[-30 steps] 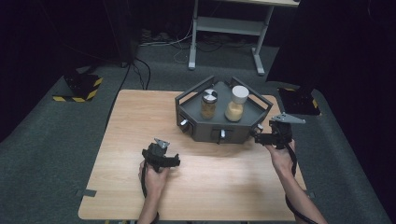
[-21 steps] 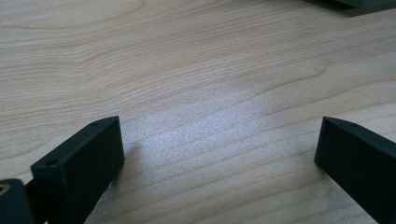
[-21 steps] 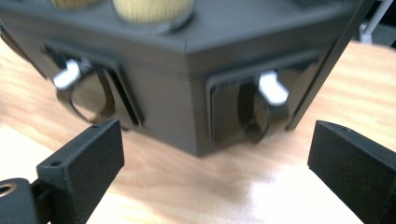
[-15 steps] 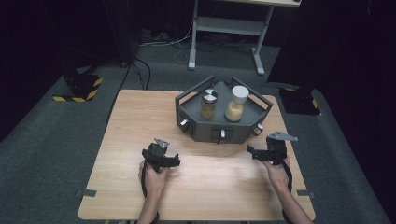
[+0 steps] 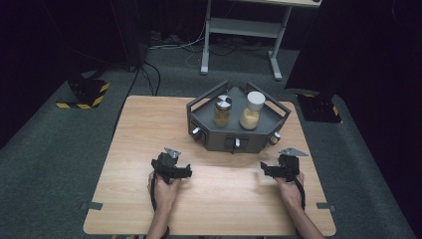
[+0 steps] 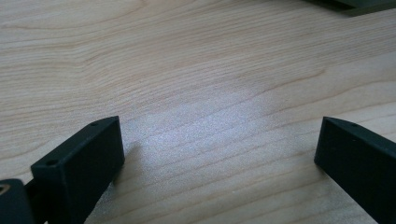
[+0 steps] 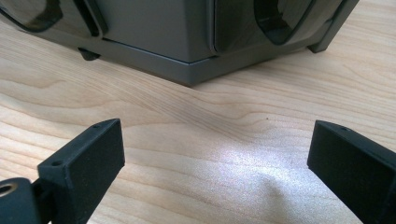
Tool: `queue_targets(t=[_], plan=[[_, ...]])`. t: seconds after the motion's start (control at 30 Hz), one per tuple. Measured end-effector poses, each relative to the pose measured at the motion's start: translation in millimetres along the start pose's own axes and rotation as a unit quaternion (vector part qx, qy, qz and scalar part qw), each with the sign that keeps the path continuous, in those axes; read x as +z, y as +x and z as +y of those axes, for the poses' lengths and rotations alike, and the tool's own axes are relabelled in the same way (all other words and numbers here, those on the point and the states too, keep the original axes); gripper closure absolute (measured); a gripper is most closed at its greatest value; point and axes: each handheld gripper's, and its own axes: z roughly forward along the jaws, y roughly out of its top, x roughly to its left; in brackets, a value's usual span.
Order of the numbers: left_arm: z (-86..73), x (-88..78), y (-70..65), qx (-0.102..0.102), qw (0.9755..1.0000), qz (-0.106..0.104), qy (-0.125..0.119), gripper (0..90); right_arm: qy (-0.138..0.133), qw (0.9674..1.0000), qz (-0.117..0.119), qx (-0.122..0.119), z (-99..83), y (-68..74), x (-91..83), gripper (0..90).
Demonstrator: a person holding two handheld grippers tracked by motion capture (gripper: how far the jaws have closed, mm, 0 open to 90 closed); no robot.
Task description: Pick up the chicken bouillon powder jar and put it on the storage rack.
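Both grippers rest low over the wooden desk in the lower half of the frame, each held in a hand. The left gripper sits at lower centre-left, its fingers spread wide with only bare wood between them. The right gripper, at lower right, is likewise spread wide and holds nothing, just in front of the grey tray. On that tray, above centre, stand a dark-lidded jar and a white-lidded jar side by side.
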Motion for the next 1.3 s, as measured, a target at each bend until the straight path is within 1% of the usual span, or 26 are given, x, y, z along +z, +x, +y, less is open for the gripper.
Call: queue_targets(t=[0.23, 0.37, 0.5, 0.57, 0.63, 0.73, 1.3], plan=[[0.0, 0.0, 0.0, 0.0, 1.0, 0.0, 0.0, 1.5, 0.005, 1.0, -0.006, 0.005, -2.1, 3.6, 8.3, 3.3], [0.0, 0.0, 0.0, 0.0, 1.0, 0.0, 0.0, 1.5, 0.011, 0.9999, -0.009, 0.0, -1.7, 7.9, 13.9, 3.3], [0.0, 0.0, 0.0, 0.0, 1.0, 0.0, 0.0, 1.5, 0.025, 0.9996, -0.009, -0.005, 0.5, 11.3, 20.3, 3.6], [0.0, 0.0, 0.0, 0.0, 1.0, 0.0, 0.0, 1.5, 0.024, 0.9996, -0.009, -0.008, 0.4, 12.6, 20.7, 3.6], [0.0, 0.0, 0.1, 0.0, 1.0, 0.0, 0.0, 1.5, 0.033, 0.9994, -0.008, -0.009, 3.5, 12.5, 22.5, 3.7], [0.0, 0.0, 0.0, 0.0, 1.0, 0.0, 0.0, 1.4, 0.036, 0.9992, -0.013, -0.011, 5.0, 15.2, 23.5, 3.1], [0.0, 0.0, 0.0, 0.0, 1.0, 0.0, 0.0, 1.5, 0.036, 0.9992, -0.015, -0.011, 4.6, 16.0, 23.7, 3.0]])
